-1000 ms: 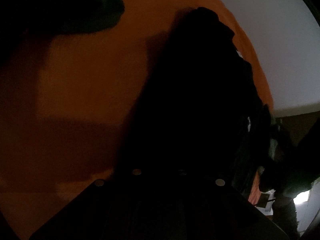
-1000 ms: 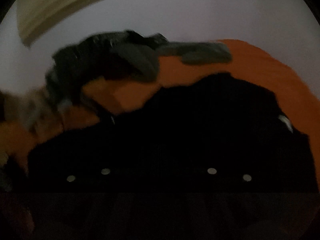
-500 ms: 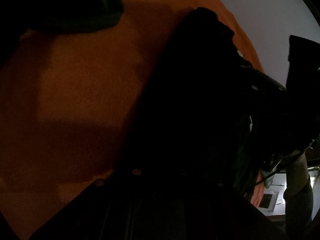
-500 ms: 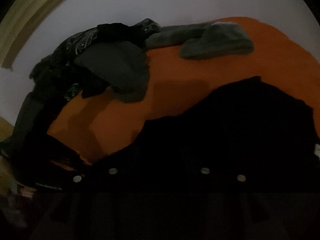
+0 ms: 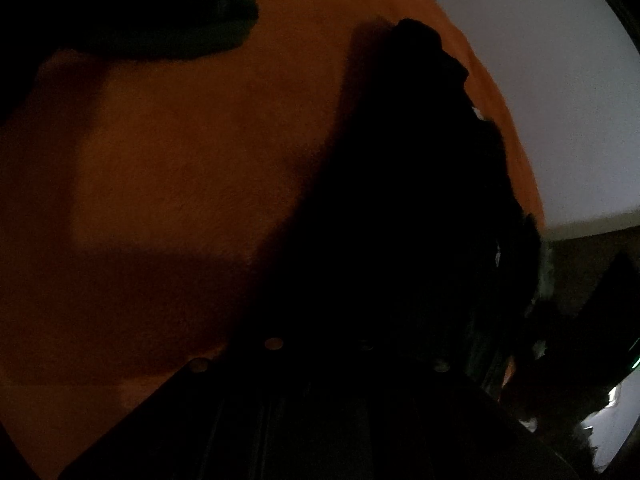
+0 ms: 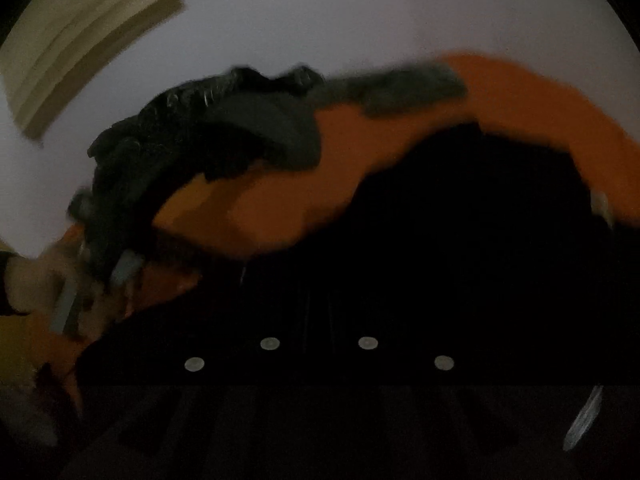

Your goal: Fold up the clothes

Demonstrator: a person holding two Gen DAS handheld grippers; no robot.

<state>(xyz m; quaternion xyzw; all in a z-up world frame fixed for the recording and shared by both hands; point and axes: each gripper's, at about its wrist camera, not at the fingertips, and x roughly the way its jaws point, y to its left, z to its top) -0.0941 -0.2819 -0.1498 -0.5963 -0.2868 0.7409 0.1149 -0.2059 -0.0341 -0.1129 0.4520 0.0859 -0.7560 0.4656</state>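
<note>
Mostly the black garment (image 6: 460, 240) lies directly ahead of the right gripper (image 6: 320, 320), spread on the orange cover (image 6: 540, 92), its long axis running from near left to far right. Its jaws are closing, though darkness hides whether cloth sits between them. Further left, the left gripper (image 5: 352, 320) is closed at the garment's near edge; its hold cannot be told

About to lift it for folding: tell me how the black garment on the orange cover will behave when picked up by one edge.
The black garment lies in a slack, uneven outline on the orange cover, so it is probably floppy and will droop. It looks soft, unlikely to slide off. Weight: hard to judge in this dim light.
</note>
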